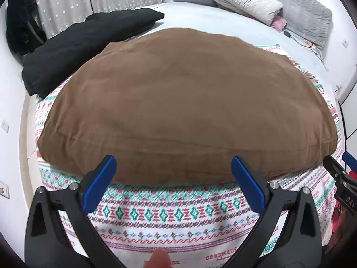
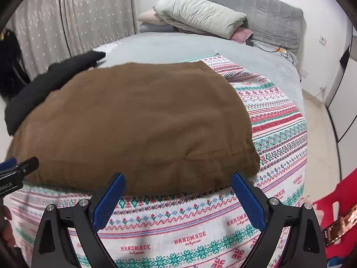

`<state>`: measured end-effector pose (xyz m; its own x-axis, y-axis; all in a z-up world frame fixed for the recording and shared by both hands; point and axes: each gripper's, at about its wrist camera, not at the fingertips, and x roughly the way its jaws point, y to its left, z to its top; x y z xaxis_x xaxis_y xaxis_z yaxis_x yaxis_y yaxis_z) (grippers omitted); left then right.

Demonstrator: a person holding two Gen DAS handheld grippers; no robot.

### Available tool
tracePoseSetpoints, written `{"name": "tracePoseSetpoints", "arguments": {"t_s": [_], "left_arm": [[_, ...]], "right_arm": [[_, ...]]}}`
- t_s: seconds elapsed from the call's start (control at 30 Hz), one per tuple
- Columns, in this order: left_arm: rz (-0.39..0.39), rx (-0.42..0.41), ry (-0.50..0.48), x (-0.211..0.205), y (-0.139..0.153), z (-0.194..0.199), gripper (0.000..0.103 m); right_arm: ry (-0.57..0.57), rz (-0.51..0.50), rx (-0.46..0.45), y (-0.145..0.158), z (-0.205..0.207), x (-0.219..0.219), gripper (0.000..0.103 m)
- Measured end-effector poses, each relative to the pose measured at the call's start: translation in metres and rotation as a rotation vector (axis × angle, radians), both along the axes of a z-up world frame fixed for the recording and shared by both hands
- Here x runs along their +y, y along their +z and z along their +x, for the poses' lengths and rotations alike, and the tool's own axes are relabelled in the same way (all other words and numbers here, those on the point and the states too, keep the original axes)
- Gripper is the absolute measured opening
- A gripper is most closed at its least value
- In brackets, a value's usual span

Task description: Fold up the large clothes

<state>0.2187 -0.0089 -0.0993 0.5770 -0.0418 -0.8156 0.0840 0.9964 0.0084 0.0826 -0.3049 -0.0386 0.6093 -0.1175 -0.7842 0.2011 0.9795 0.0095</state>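
A brown garment (image 1: 178, 102) lies folded into a thick rectangle on a patterned cloth (image 1: 169, 218) on the bed; it also shows in the right wrist view (image 2: 133, 120). My left gripper (image 1: 174, 172) is open and empty, its blue pads just short of the garment's near edge. My right gripper (image 2: 177, 189) is open and empty at the near edge, toward the garment's right corner. The right gripper's tip shows at the right edge of the left view (image 1: 341, 172); the left gripper's tip shows at the left edge of the right view (image 2: 17, 169).
A black garment (image 1: 78, 47) lies on the bed at the far left, beside the brown one. Pillows and a folded quilt (image 2: 198, 13) sit at the grey headboard (image 2: 279, 15). A charger cable (image 2: 281, 51) lies at the far right. A red object (image 2: 337, 201) stands at the bed's near right.
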Motion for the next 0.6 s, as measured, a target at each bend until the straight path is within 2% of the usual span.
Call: {"name": "tracePoseSetpoints", "arguments": {"t_s": [0.17, 0.3, 0.43, 0.6], "left_arm": [[-0.004, 0.005, 0.019, 0.003, 0.004, -0.011, 0.102], [-0.053, 0.071, 0.024, 0.005, 0.0, -0.014, 0.102], [0.004, 0.046, 0.009, -0.005, 0.0, -0.02, 0.102], [0.017, 0.042, -0.004, -0.012, -0.001, -0.025, 0.102]], "right_arm": [[0.026, 0.012, 0.032, -0.001, -0.005, 0.011, 0.097], [0.043, -0.001, 0.03, -0.001, -0.009, 0.016, 0.097], [0.039, -0.005, 0.019, 0.001, -0.011, 0.014, 0.097], [0.03, -0.001, 0.018, 0.001, -0.014, 0.011, 0.097]]}}
